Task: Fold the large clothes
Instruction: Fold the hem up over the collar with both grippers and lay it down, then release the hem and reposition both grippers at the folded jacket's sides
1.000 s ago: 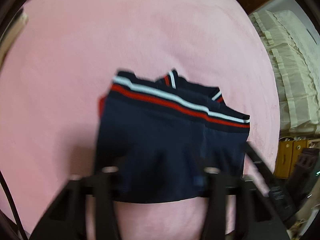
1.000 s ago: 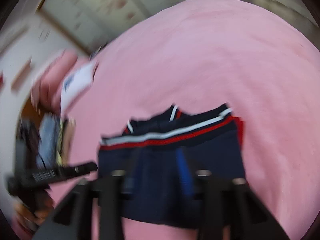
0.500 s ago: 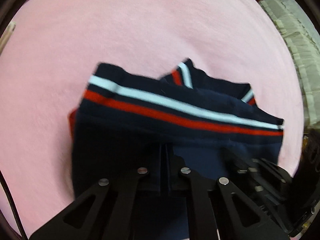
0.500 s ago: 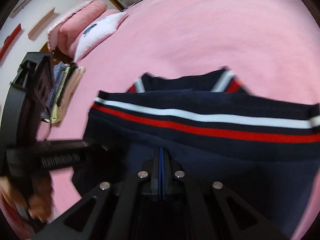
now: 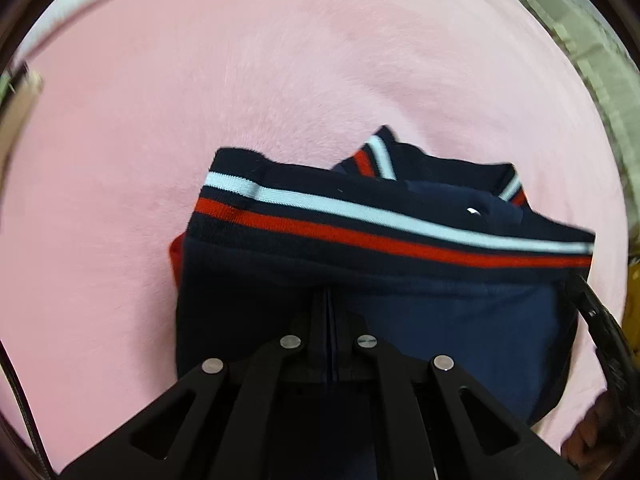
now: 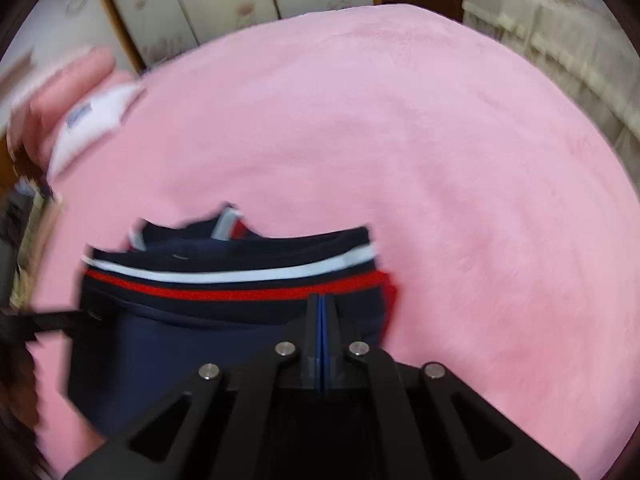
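Note:
A folded navy garment [image 5: 440, 320] with a white and red striped band lies on the pink bedspread [image 5: 280, 80]. It also shows in the right wrist view [image 6: 180, 340]. My left gripper [image 5: 331, 300] is shut, its jaws pinching the garment's near edge at the middle. My right gripper [image 6: 322, 308] is shut on the garment's near right part, just below the red stripe. The right gripper's body shows at the right edge of the left wrist view [image 5: 600, 332], and the left gripper's at the left edge of the right wrist view [image 6: 40, 320].
A pink and white pillow [image 6: 80, 120] lies at the bed's far left. A cream ruffled bed skirt [image 6: 560, 52] hangs at the right. Wardrobe doors [image 6: 240, 0] stand behind the bed. A stack of folded things [image 6: 32, 240] sits at the left edge.
Both grippers went from open above the garment to shut on its near edge. The views have since shifted, and the garment sits lower and to the left in the right wrist view.

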Tool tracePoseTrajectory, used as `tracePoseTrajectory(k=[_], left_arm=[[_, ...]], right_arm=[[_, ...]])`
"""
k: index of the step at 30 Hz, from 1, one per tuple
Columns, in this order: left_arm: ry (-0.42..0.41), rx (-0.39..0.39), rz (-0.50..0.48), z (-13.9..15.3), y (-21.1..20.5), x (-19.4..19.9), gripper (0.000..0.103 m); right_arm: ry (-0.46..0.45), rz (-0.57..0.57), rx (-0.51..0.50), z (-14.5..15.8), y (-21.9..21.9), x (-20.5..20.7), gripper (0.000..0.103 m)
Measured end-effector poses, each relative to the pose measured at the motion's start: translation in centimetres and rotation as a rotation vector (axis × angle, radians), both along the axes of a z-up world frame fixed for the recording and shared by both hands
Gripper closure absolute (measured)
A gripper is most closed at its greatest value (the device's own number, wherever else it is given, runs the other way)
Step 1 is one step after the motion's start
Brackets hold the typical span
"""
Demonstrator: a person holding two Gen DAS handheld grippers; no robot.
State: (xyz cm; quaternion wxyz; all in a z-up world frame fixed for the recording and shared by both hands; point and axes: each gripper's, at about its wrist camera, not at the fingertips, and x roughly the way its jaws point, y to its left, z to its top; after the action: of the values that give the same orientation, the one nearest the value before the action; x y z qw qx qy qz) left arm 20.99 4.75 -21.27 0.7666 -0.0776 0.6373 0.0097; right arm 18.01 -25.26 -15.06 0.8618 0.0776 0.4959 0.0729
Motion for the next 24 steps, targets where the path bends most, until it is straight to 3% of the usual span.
tracePoseTrajectory(k=[4, 6, 10, 13, 15, 17, 20, 23, 24], left_arm=[[0.008, -0.048, -0.008, 1.3, -1.2, -2.8, 0.102], [0.039, -0.081, 0.014, 0.7, -1.3, -4.1, 0.102], [0.035, -0.039, 0.030, -0.4, -1.4, -6.2, 0.099], [0.025, 0.035, 0.006, -0.7, -1.8, -7.3, 0.100], [0.020, 0.182, -0.003, -0.5, -1.9, -8.1, 0.100], [0.033, 0.244, 0.023, -0.8, -0.7, -8.9, 0.100], [0.051, 0.174, 0.080, -1.5, 1.2, -10.0, 0.100], [0.044, 0.133, 0.096, -1.5, 1.7, -10.6, 0.100], [0.045, 0.136, 0.097, -1.6, 1.6, -10.7, 0.100]], right_arm=[[0.090, 0.071, 0.317, 0.0, 2.1, -1.9, 0.103], [0.163, 0.094, 0.363, -1.2, 3.7, -2.6, 0.103], [0.312, 0.097, 0.378, -4.5, 6.8, -3.8, 0.103], [0.341, 0.057, 0.427, -5.3, 5.9, -4.6, 0.103], [0.341, 0.036, 0.410, -5.0, 4.4, -4.5, 0.103], [0.298, -0.003, 0.285, -4.1, 2.6, -4.7, 0.103], [0.274, -0.042, 0.347, -3.3, -1.3, -5.4, 0.103], [0.243, -0.116, 0.162, -2.2, -4.0, -6.5, 0.103], [0.239, -0.126, 0.145, -2.1, -4.9, -6.9, 0.103]])
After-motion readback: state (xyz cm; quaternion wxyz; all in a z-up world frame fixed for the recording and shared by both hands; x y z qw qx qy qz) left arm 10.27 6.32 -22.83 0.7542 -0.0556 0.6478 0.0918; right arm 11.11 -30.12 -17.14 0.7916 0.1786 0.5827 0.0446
